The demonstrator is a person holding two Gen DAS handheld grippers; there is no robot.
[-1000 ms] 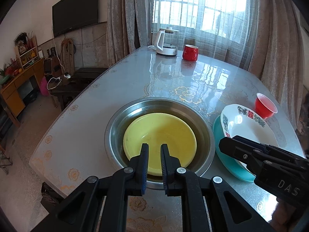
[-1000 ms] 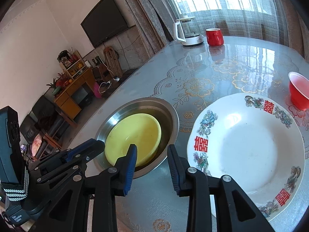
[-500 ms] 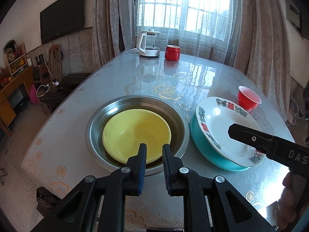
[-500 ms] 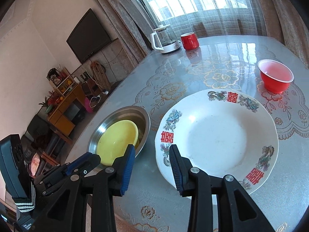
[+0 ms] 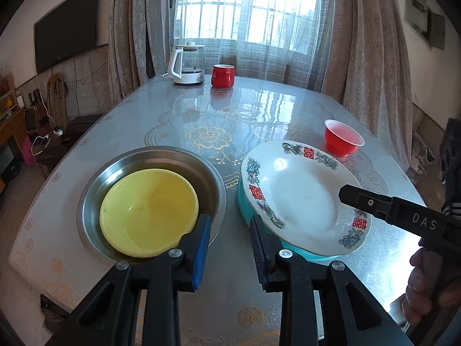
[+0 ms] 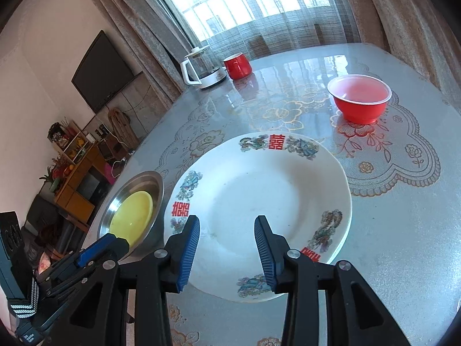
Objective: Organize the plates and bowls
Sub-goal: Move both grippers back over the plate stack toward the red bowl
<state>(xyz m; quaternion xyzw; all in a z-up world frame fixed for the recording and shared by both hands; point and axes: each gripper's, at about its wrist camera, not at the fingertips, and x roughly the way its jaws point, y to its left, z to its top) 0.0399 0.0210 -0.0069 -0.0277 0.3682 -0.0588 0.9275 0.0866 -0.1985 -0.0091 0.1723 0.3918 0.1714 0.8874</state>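
A yellow bowl (image 5: 148,210) sits inside a steel basin (image 5: 213,178) at the near left of the table. To its right a white patterned plate (image 5: 296,199) rests on a teal plate (image 5: 245,213). A small red bowl (image 5: 341,137) stands behind them. My left gripper (image 5: 229,230) is open and empty, between the basin and the plates. My right gripper (image 6: 226,230) is open and empty, over the near part of the white plate (image 6: 259,201). The basin (image 6: 144,184), the yellow bowl (image 6: 132,216) and the red bowl (image 6: 360,101) also show in the right wrist view.
A glass kettle (image 5: 187,63) and a red mug (image 5: 223,76) stand at the far end of the table (image 5: 230,109). Curtains and a window lie behind it. A TV and shelves are at the left wall.
My left gripper has opened and shifted right, from over the yellow bowl to the gap beside the plates. My right gripper has moved right over the white plate and opened wider.
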